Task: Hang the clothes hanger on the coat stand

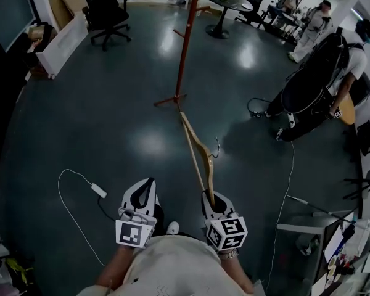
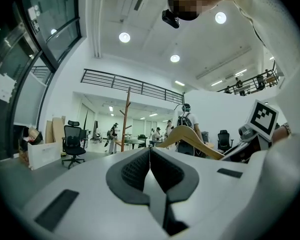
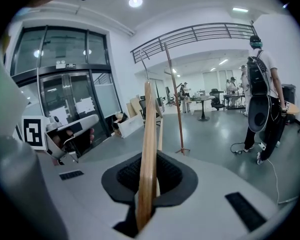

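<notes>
- The left gripper (image 1: 145,192), white two-jaw tongs carrying a square-marker cube, hangs low beside the person's body. Its jaws are pressed together with nothing between them; it looks idle, probably parked out of the way.
- Just beside it, the right gripper (image 1: 212,201) pinches one arm-end of the pale wooden clothes hanger (image 1: 197,145), its dark pads closed on the flat wood. Holding it by the end likely gives reach and leaves the hook free.
- The hanger stretches forward from those jaws, above the dark glossy floor (image 1: 98,116), with its thin metal hook (image 1: 217,145) sticking out sideways. It is aimed toward the stand.
- A white cable (image 1: 80,180) lies on the floor to the left, well apart.
- Farther ahead, the reddish-brown wooden coat stand (image 1: 186,42) rises upright on spread feet, with pegs higher up. The hanger is not yet on it, so I judge the approach is under way.
- Beyond, a black office chair (image 1: 105,11) and a person wearing a black backpack (image 1: 317,73) stand off to either side.
</notes>
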A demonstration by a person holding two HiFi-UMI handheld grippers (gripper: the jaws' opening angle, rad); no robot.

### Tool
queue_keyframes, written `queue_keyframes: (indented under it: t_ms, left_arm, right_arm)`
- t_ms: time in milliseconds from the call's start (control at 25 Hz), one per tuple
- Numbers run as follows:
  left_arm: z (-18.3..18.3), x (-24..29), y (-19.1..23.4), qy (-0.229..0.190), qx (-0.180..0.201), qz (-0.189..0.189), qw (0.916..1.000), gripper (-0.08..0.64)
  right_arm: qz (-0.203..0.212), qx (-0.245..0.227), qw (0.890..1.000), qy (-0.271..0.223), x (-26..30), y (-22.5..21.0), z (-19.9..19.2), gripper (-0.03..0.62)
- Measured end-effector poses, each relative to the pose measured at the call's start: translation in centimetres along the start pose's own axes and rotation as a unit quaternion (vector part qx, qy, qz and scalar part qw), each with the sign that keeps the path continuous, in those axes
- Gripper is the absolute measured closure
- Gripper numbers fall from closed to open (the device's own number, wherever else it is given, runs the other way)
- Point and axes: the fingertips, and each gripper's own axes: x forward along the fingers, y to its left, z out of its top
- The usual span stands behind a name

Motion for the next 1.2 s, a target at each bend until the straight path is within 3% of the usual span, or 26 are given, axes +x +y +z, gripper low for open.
queue_keyframes:
  t_ms: [320, 680, 1200]
  left_arm:
    - [2.0, 6.3, 5.2, -0.006, 0.000, -0.029, 0.9996, 0.546]
    - [3.5, 10.4, 9.9, -0.026, 0.011, -0.067, 0.9973, 0.546]
    - [2.4, 14.3, 14.2, -0.007, 0.009, -0.042, 0.9990, 0.546]
  right_arm:
    - [-0.012, 0.006, 1.000, -0.016, 6.6, 0.2, 5.6, 0.545]
    - [-0.022, 0.019, 0.999, -0.033, 12.0, 1.5, 8.8, 0.545]
    - [-0.009, 0.015, 1.000, -0.022, 18.2, -0.2, 11.8, 0.545]
